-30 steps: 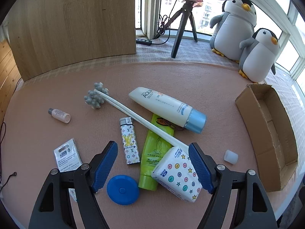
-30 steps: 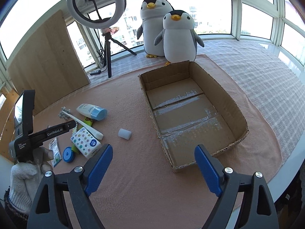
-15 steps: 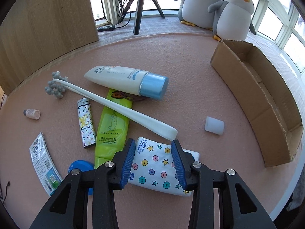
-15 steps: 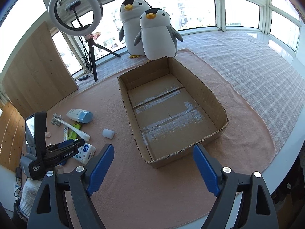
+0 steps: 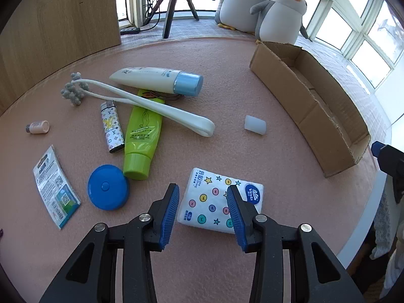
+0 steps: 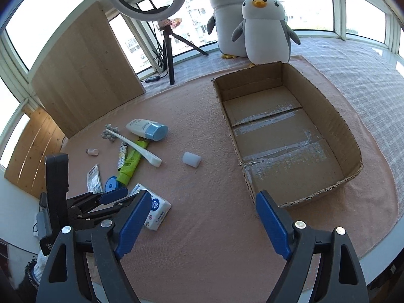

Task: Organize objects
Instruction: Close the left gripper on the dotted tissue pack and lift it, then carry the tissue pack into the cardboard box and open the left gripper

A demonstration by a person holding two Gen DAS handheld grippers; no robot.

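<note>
On the pink worktop (image 5: pixel 227 58), going left to right in the left wrist view: a small pale bottle (image 5: pixel 38 127) lies alone at the far left; a flat sachet (image 5: pixel 56 186) printed with a QR code and barcode, its text too small to read; a blue round disc (image 5: pixel 108 187); a lighter (image 5: pixel 112 127) with a monogram pattern; a green tube (image 5: pixel 142 137) whose print is illegible; a long white massager (image 5: pixel 141 101) with a grey knobbed head, resting across the green tube; and a white tube (image 5: pixel 157 79) with a blue cap, lettering only partly legible. The left gripper (image 5: pixel 203 209) hovers with its fingers partly spread on either side of the tissue pack (image 5: pixel 219 199); whether they touch it I cannot tell. The pack reads "Vinda" on a blue oval, with Chinese characters, stars and dots marked "3". It should be light, soft and squashy with a slick film wrap, so I would pinch across its short width near the middle, firmly enough to dent it. Further right sits a small white cap (image 5: pixel 255 125), then the empty cardboard box (image 5: pixel 303 101), probably the destination. The right gripper (image 6: pixel 199 222) hangs in front of the box with fingers spread wide, holding nothing.
</note>
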